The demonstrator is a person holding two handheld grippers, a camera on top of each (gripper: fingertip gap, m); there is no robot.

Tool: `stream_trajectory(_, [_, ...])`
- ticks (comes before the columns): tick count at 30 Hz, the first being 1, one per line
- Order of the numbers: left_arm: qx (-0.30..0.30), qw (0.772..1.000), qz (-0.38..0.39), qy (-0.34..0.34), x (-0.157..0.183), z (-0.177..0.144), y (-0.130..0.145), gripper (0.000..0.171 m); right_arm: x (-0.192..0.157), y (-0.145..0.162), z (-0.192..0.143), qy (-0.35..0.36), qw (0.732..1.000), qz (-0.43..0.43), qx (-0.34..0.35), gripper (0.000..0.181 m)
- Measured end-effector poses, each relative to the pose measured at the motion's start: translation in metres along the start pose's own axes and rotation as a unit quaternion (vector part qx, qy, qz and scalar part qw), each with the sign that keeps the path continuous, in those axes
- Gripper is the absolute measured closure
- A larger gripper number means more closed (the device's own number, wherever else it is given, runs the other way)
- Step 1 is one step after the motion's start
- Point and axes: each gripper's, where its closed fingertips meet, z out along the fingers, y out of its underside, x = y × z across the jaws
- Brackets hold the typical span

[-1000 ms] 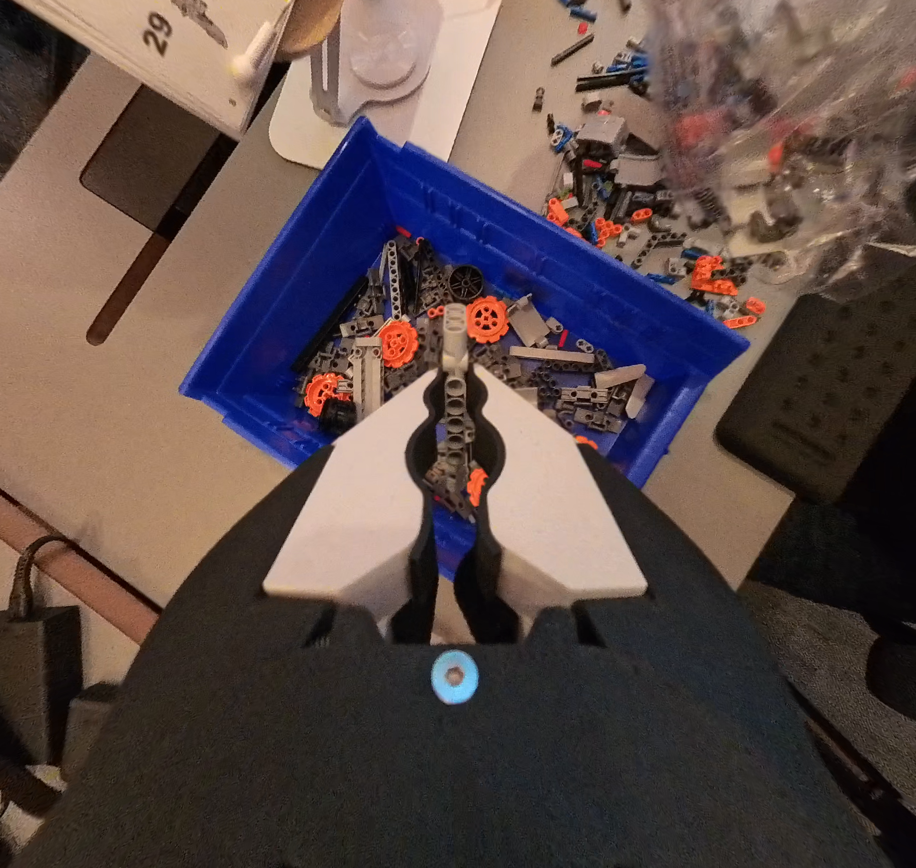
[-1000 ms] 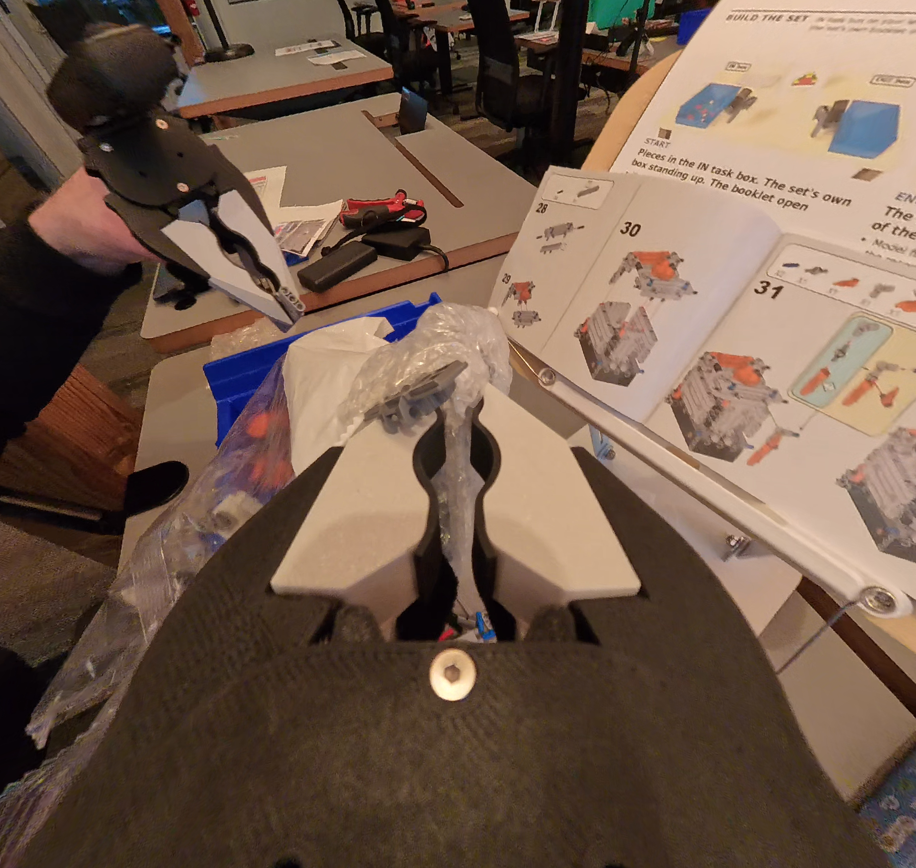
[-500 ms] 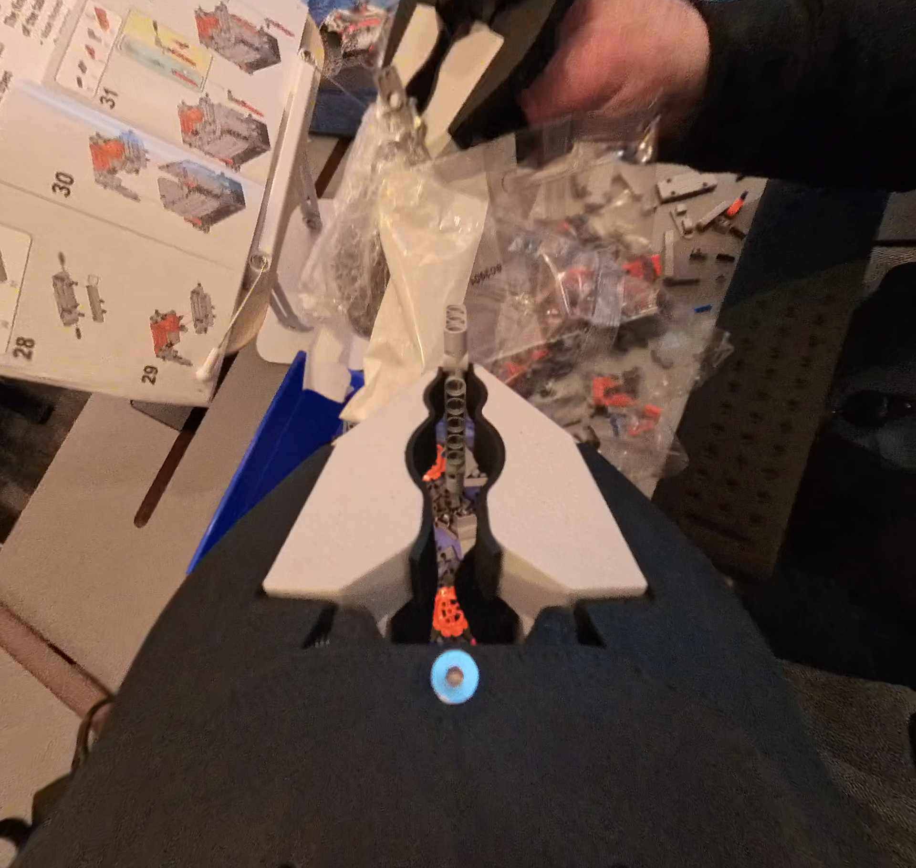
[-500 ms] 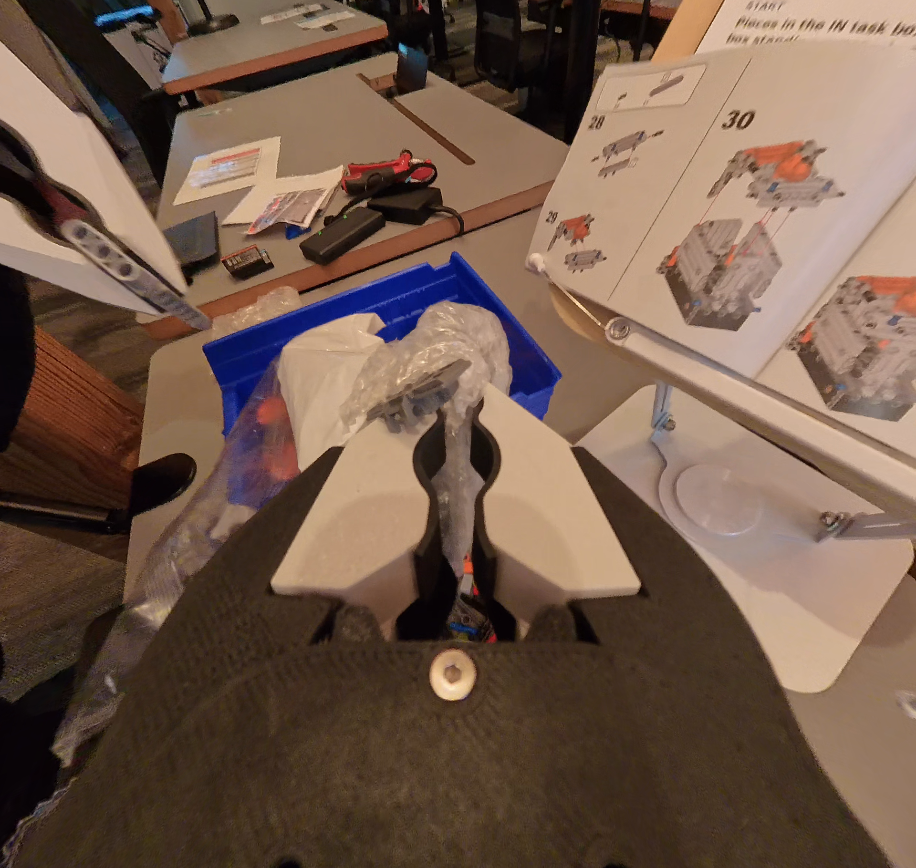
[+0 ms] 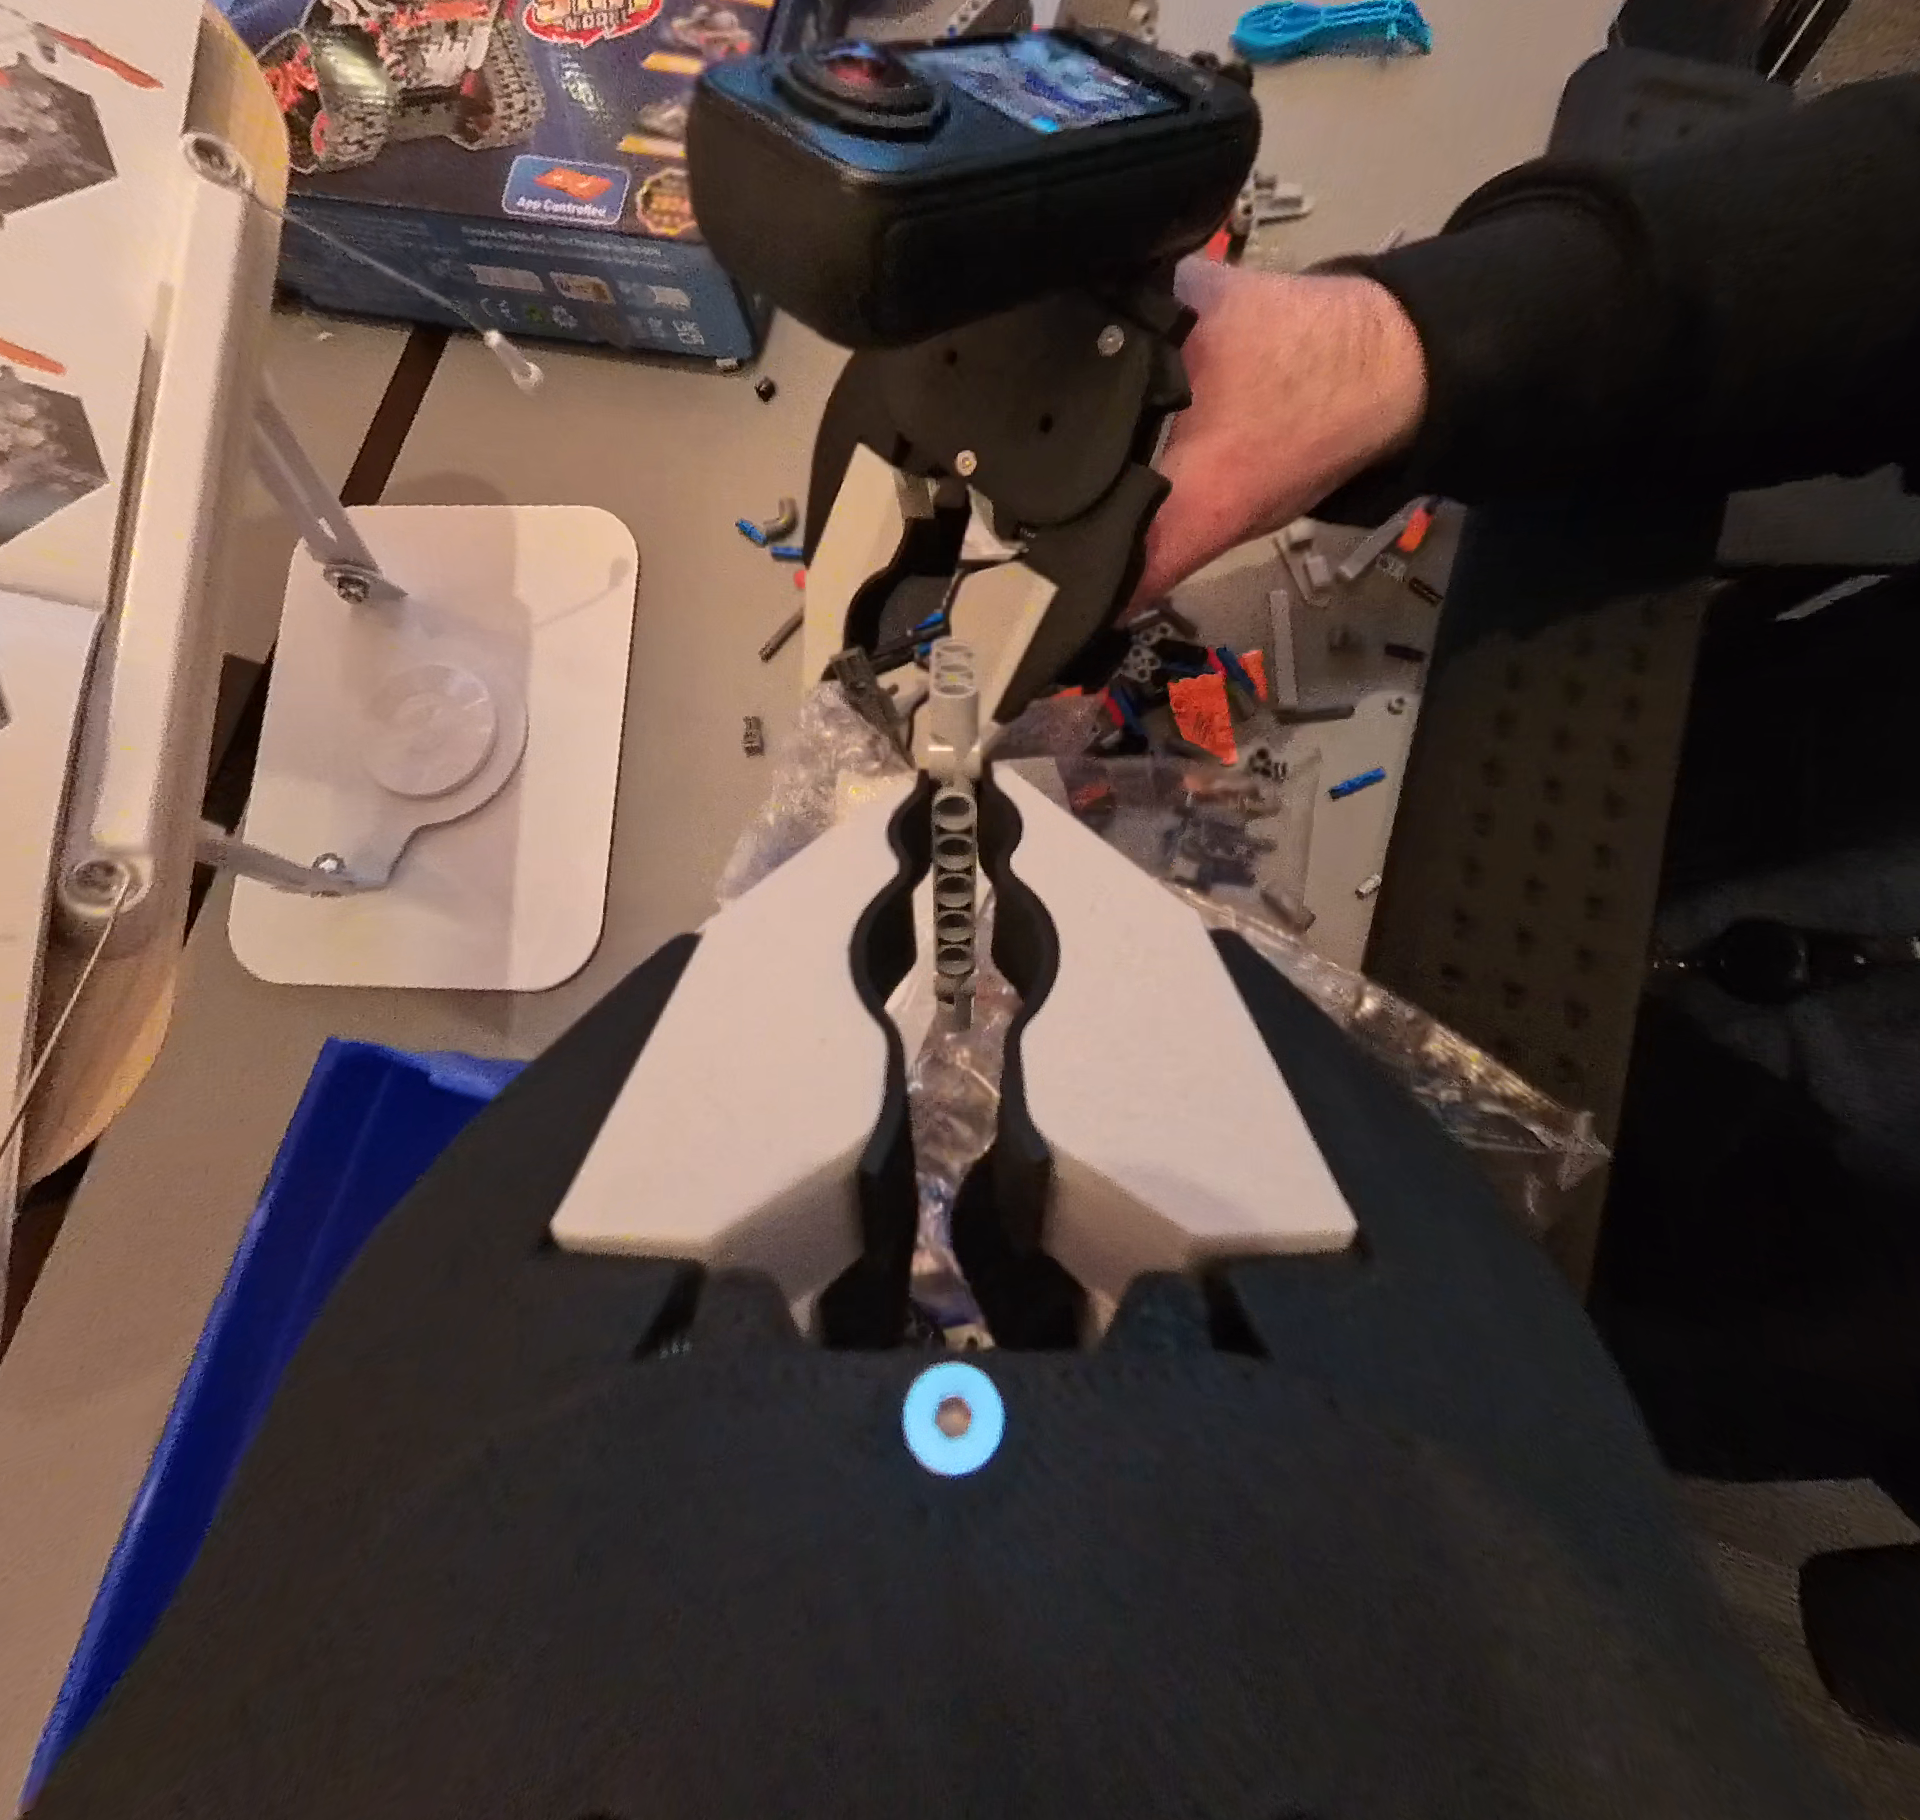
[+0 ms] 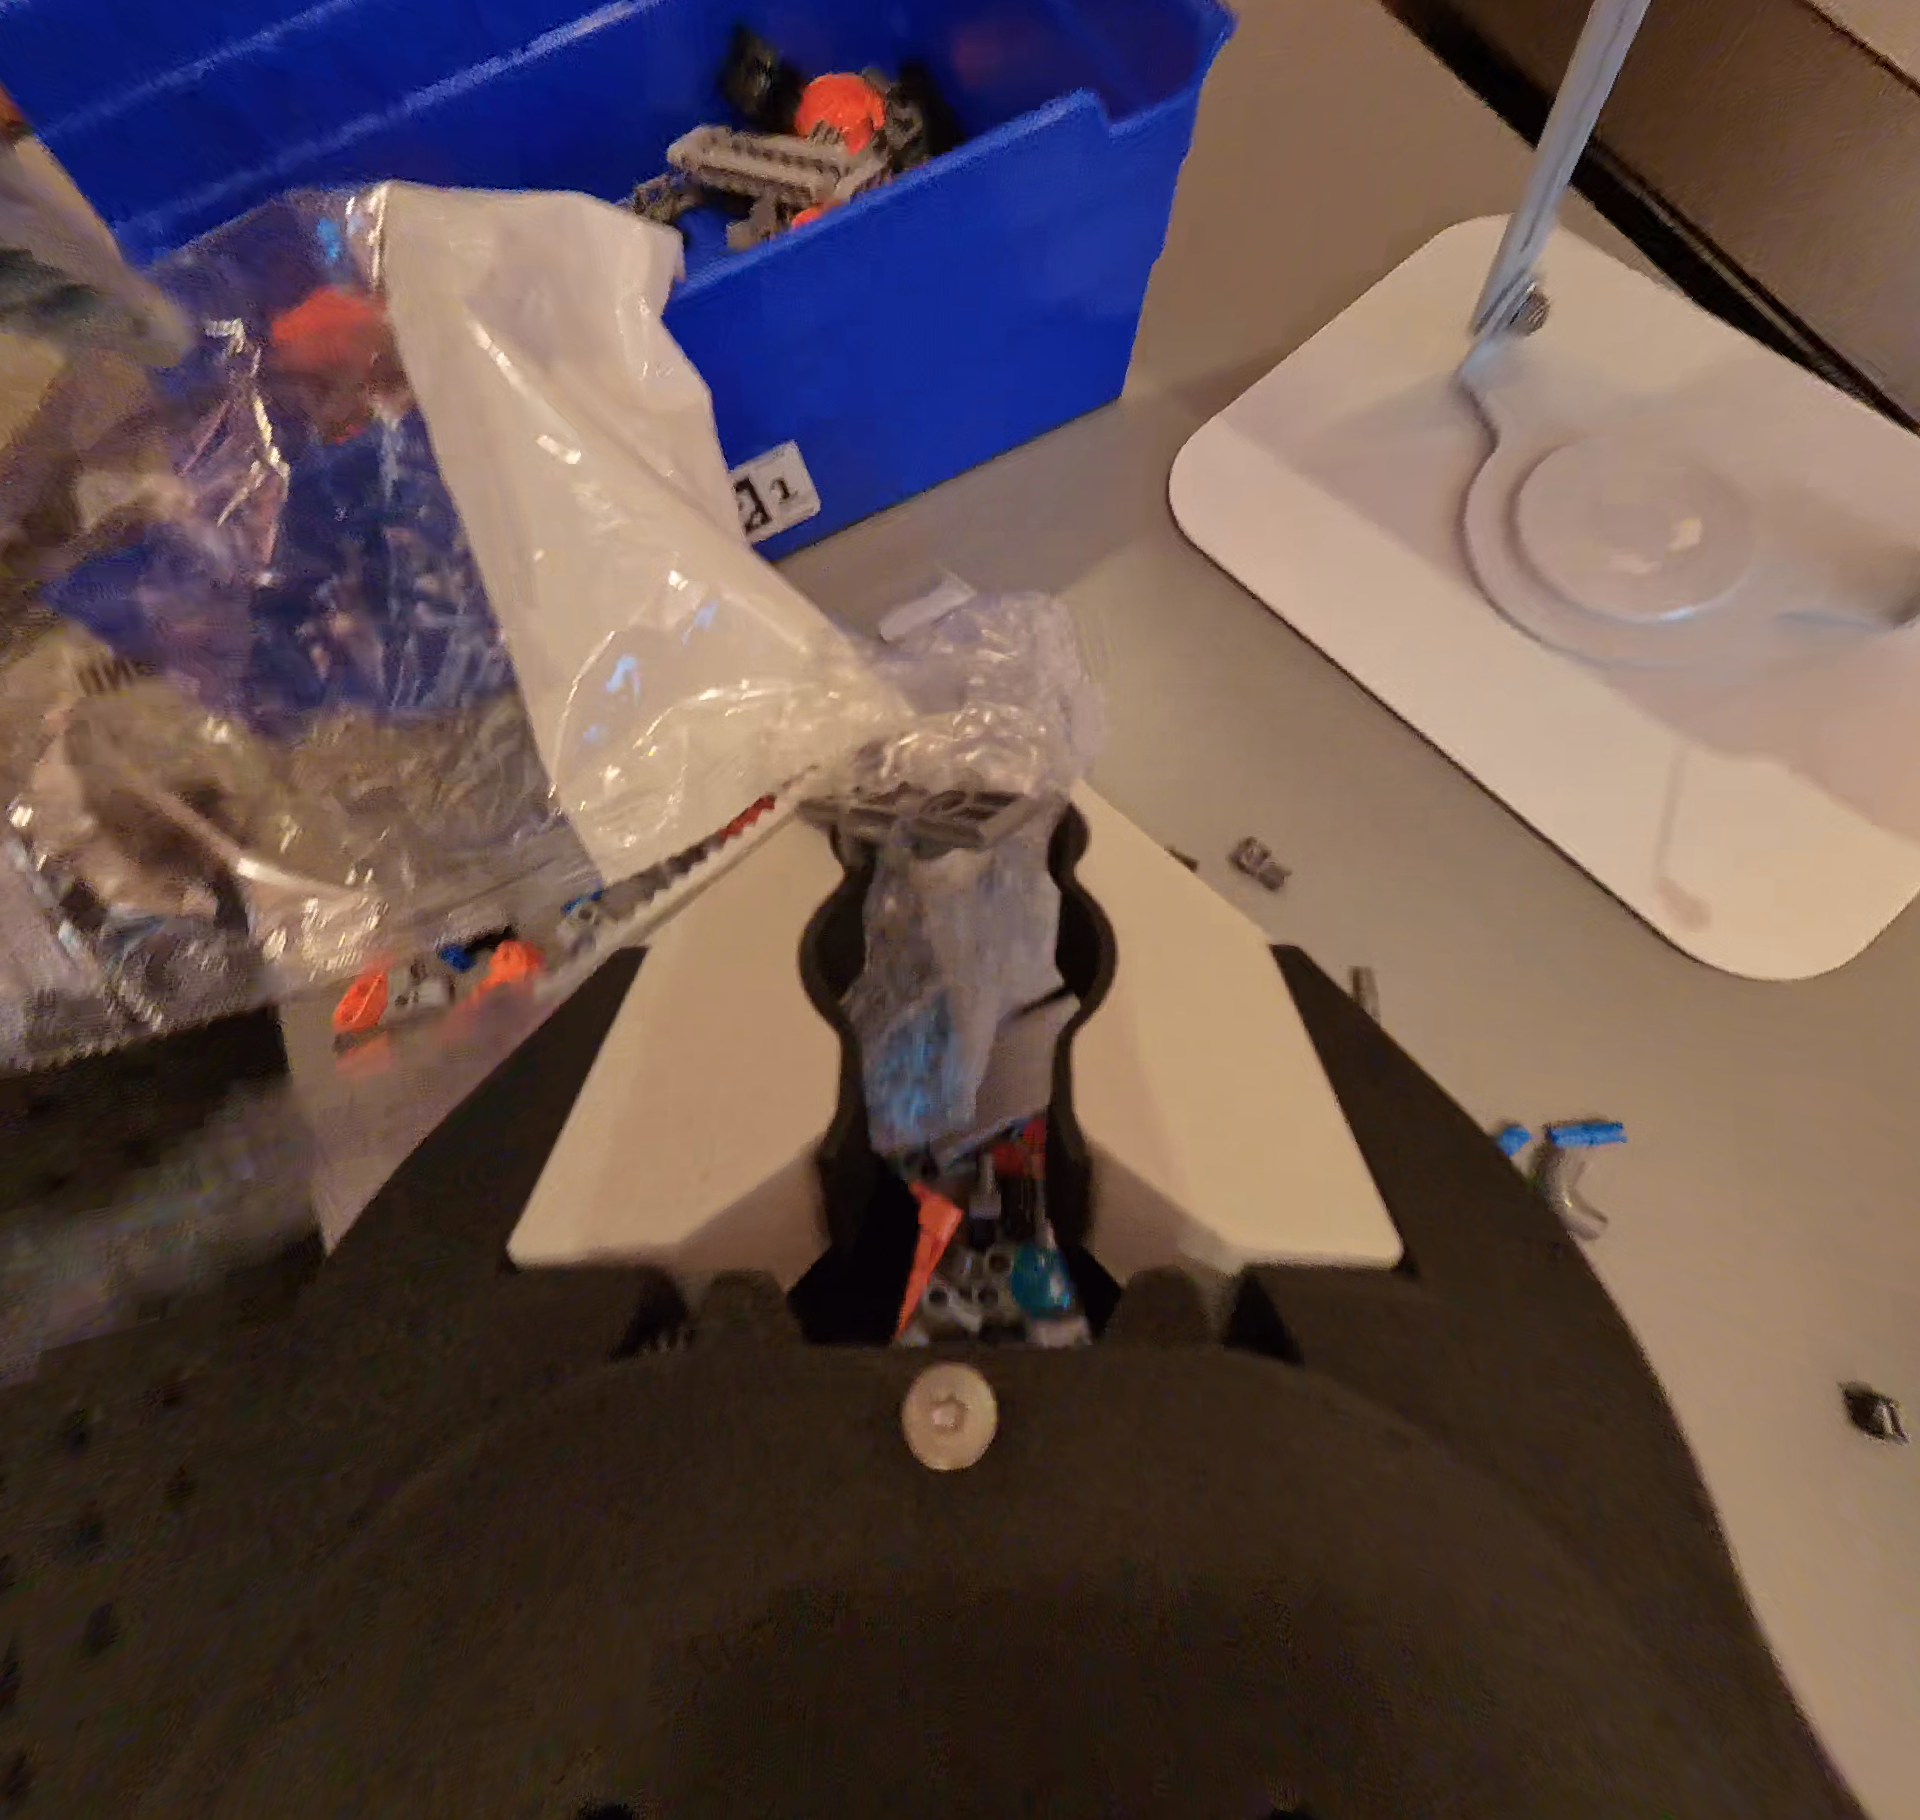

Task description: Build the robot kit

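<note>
Plastic bag is hanging from the right gripper, pinched at its crumpled neck, now swung down beside the blue bin. The left gripper is clamping a grey holed beam, having swung away from the bin toward the bag, near the white stand base.

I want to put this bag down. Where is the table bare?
Bare tabletop lies between the blue bin and the white stand base, and between that base and the toy box. Loose bricks crowd the strip beside the black mat, around the right gripper's plastic bag.
</note>
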Motion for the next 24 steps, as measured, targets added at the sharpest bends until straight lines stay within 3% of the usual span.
stream_trajectory(3, [0.016, 0.999, -0.012, 0.025, 0.000, 0.017, -0.013, 0.166, 0.001, 0.013, -0.026, -0.010, 1.000, -0.020, -0.012, 0.128])
stream_trajectory(7, [0.040, 0.998, -0.016, 0.056, 0.003, 0.035, -0.030, 0.166, 0.010, 0.006, -0.085, -0.004, 0.998, -0.029, 0.060, 0.126])
stream_trajectory(10, [0.051, 0.995, -0.009, 0.086, 0.013, 0.046, -0.044, 0.166, -0.010, -0.028, -0.133, -0.082, 0.974, -0.035, 0.206, 0.144])
stream_trajectory(12, [0.046, 0.995, 0.009, 0.085, 0.020, 0.055, -0.051, 0.166, -0.023, -0.041, -0.154, -0.138, 0.954, -0.029, 0.264, 0.147])
stream_trajectory(14, [0.028, 0.995, 0.030, 0.086, 0.028, 0.065, -0.054, 0.166, -0.023, -0.039, -0.155, -0.147, 0.952, -0.032, 0.266, 0.152])
stream_trajectory(16, [0.013, 0.996, 0.046, 0.080, 0.033, 0.073, -0.057, 0.166, -0.026, -0.035, -0.155, -0.159, 0.949, -0.039, 0.270, 0.170])
stream_trajectory(21, [0.030, 0.996, 0.031, 0.082, 0.035, 0.074, -0.069, 0.160, -0.021, -0.033, -0.175, -0.186, 0.932, -0.026, 0.309, 0.176])
stream_trajectory(24, [-0.018, 0.997, 0.025, 0.072, 0.030, 0.064, -0.047, 0.129, -0.018, -0.027, -0.194, -0.209, 0.917, -0.026, 0.339, 0.176])
